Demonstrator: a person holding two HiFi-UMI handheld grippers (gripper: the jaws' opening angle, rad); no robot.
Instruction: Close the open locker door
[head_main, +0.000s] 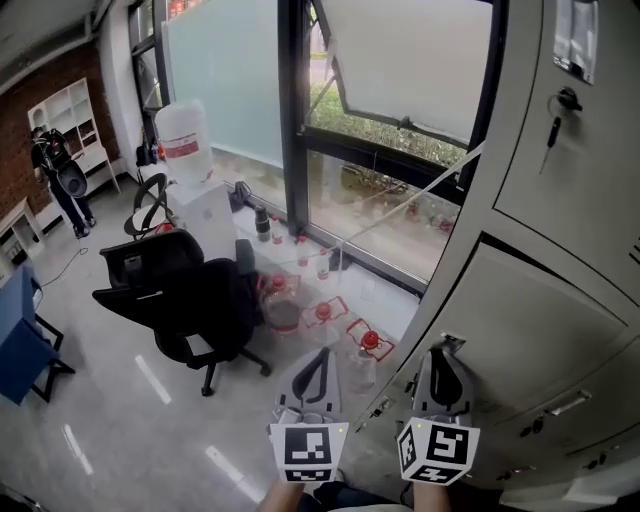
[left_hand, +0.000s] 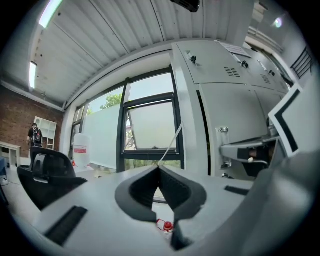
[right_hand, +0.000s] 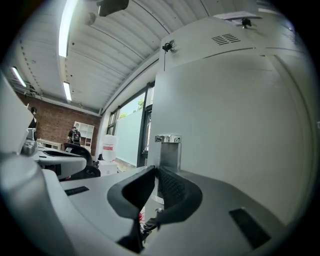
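The locker door (right_hand: 235, 115) is the pale grey panel that fills the right of the right gripper view, low in the bank of lockers (head_main: 560, 200) on the right of the head view; its free edge carries a small metal latch tab (right_hand: 167, 138). By its look it is thin painted sheet steel; I judge it stiff, light on its hinges and too smooth and flat to pinch well; a push on the flat face near the latch edge, well away from the hinge side, should swing it with the least effort; a hard shove could make it clang or bounce back off the frame.

The right gripper (right_hand: 157, 170) points level at that edge, just before the tab, its jaws clenched with nothing between them; whether it touches the door cannot be told. The left gripper (left_hand: 159, 169) sits beside it, jaws likewise pressed together and empty, aimed past the lockers at the window (left_hand: 150, 125).

Further out stand red-capped bottles (head_main: 370, 341) on the floor, a black office chair (head_main: 180, 290) and a water jug (head_main: 183, 140).
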